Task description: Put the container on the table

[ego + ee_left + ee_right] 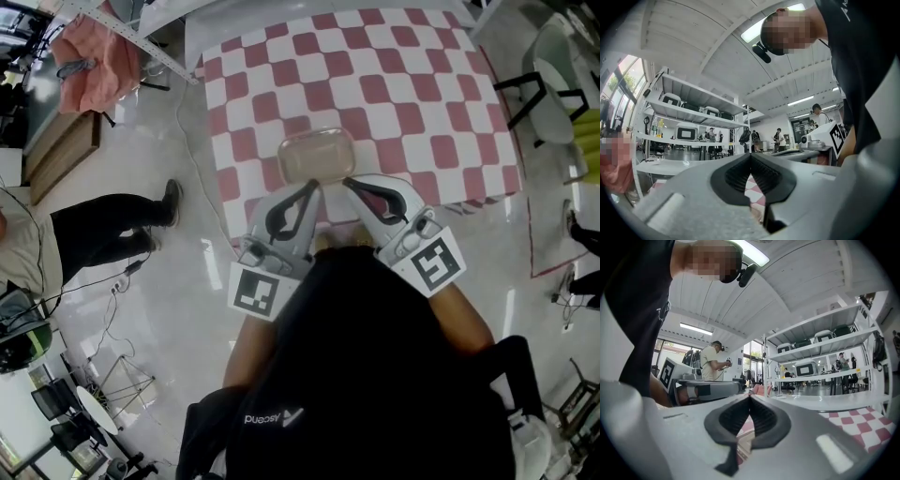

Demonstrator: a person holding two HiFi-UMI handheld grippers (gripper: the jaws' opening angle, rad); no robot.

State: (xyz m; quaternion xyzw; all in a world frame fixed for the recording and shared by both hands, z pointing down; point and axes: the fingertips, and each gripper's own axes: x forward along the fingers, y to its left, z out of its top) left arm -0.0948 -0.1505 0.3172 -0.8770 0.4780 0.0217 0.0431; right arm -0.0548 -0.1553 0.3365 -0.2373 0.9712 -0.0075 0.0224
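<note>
1. Setting: a glossy pale floor carries a surface [375, 75] covered in pink-and-white checks. A bystander's legs [112, 230] in dark trousers stand at the far left, and a chair [553, 84] sits at the far right.
2. Task item: the container [317, 155] is a clear, shallow, rounded-rectangle tub. The checks show faintly through it. It rests flat on the surface, close to the near edge and roughly midway along it.
3. Left tongs [313, 186]: clenched. The left gripper view shows the dark ribbed pads meeting at their tips, with nothing seen between them and only checks visible below. In the head view the tips lie at the container's near rim, left of its middle.
4. Right tongs [348, 182]: clenched likewise, with the pads tip to tip in the right gripper view. The tips lie at the same near rim, towards its right corner.
5. Not determinable: whether either tip touches or pinches the rim, and whether the container carries a lid.
6. Obstructed: the wearer's black top [366, 375] fills the lower head view and covers both hands and the surface's near edge behind the tongs.
</note>
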